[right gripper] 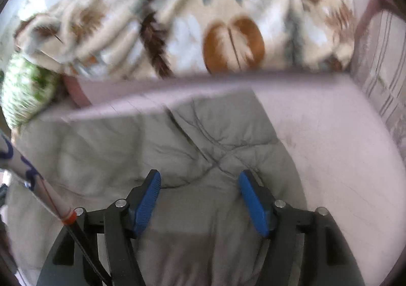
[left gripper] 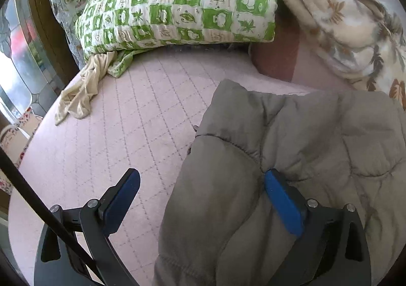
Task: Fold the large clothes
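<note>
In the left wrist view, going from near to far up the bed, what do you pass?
Left gripper, jaws open → grey padded jacket → pink quilted mattress cover → beige garment → green checked quilt.

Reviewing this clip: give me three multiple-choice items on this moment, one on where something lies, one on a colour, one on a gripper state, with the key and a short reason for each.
1. Where does the beige garment lie?
A. on the grey jacket
B. on the pink mattress, near the green quilt
C. between the right fingers

2. What colour are the pads on the fingers?
A. blue
B. red
C. yellow

3. How does the left gripper stand?
A. shut on the jacket
B. out of view
C. open, with the jacket edge between its fingers

Key: B, it lies crumpled on the mattress just below the quilt. A, both views show blue pads. C, the fingers are spread wide, with the jacket running up between them, ungripped.
</note>
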`<action>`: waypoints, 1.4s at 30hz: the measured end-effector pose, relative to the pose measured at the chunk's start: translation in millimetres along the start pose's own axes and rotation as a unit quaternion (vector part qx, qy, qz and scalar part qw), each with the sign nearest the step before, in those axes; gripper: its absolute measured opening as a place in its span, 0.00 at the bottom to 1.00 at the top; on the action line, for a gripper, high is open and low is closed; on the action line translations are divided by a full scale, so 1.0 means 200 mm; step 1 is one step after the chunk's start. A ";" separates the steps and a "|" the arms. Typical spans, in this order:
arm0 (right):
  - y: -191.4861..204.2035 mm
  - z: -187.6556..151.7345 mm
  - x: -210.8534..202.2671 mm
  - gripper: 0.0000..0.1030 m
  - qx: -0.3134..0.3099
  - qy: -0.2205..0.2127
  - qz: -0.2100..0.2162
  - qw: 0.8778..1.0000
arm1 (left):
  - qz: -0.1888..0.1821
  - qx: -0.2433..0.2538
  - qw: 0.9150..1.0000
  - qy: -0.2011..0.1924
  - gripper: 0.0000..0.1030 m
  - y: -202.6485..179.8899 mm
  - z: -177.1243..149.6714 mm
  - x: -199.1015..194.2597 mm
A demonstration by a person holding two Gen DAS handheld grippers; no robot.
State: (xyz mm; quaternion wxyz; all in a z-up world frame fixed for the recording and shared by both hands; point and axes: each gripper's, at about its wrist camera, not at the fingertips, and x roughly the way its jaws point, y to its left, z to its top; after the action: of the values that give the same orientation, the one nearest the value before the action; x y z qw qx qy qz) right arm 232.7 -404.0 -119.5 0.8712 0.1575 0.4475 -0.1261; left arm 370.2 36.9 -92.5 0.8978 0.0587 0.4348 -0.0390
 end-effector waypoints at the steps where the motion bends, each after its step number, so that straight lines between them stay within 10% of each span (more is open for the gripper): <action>1: 0.00 -0.01 0.03 0.67 0.001 -0.002 0.001 1.000 | -0.001 -0.001 1.000 0.000 0.96 0.00 0.00 0.01; 17: -0.05 -0.19 -0.28 0.72 -0.013 -0.039 0.005 0.999 | 0.000 -0.007 1.000 0.023 0.96 0.08 -0.13 -0.14; 27: -0.13 -0.20 -0.30 0.75 0.024 -0.023 0.028 0.999 | -0.071 -0.060 0.995 0.027 0.96 0.21 -0.19 -0.33; 36: -0.51 -0.35 -0.26 0.91 0.115 0.023 0.108 0.987 | -0.215 -0.160 0.963 0.032 0.96 0.51 -0.42 -0.32; 42: -0.62 -0.39 0.02 0.97 0.198 0.083 0.204 0.955 | -0.307 -0.149 0.939 0.051 0.96 0.45 -0.41 -0.15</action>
State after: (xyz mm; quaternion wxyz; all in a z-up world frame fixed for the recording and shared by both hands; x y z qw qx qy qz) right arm 132.2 -488.1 -185.6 0.7891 0.4254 0.4427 -0.0180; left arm 299.1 137.7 -113.6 0.8174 -0.2096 0.4776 -0.2445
